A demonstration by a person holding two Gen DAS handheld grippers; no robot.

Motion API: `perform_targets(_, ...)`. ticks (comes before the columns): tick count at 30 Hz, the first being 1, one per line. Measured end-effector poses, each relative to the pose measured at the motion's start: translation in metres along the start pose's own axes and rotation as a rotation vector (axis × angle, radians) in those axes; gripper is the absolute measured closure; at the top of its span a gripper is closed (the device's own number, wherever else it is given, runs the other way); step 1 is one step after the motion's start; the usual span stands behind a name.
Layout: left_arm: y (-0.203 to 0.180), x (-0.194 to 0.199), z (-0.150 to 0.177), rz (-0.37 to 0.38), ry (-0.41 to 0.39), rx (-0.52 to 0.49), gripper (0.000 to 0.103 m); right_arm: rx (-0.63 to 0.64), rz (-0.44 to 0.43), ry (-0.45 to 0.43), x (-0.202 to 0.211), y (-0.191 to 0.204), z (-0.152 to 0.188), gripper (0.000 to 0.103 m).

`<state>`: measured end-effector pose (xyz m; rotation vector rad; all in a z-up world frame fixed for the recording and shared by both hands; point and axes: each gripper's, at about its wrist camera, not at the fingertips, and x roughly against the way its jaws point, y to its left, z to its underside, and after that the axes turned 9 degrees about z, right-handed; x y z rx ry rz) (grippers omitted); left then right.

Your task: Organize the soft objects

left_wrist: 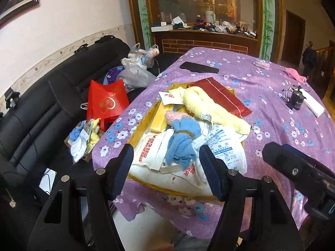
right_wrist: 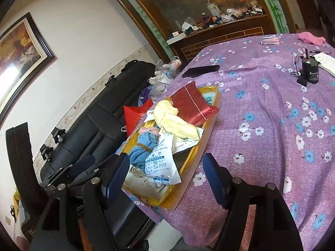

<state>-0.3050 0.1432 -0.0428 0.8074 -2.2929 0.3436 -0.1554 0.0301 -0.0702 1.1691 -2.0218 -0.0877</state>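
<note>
Yellow towel lying lengthwise along gold tray, both grippers' fingers wide apart, empty.

Towels and packets in box on table, sofa left

Two close wrist views, angled down, sharing the yellow tray.

You see a white wall with a framed picture, a black sofa beside the desk, and a wooden glass cabinet behind.
</note>
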Motion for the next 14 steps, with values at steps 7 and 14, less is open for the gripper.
perform_targets(7,-0.0008,-0.0021,0.0019,-0.016,0.003,-0.004,0.037,0.000,0.000,-0.002,0.0017,0.0027,0.0023,0.031)
perform_targets(14,-0.0032,-0.0043,0.0034,-0.009,0.000,-0.023,0.037,0.001,0.003,0.004,0.0009,0.0029,0.0023,0.031)
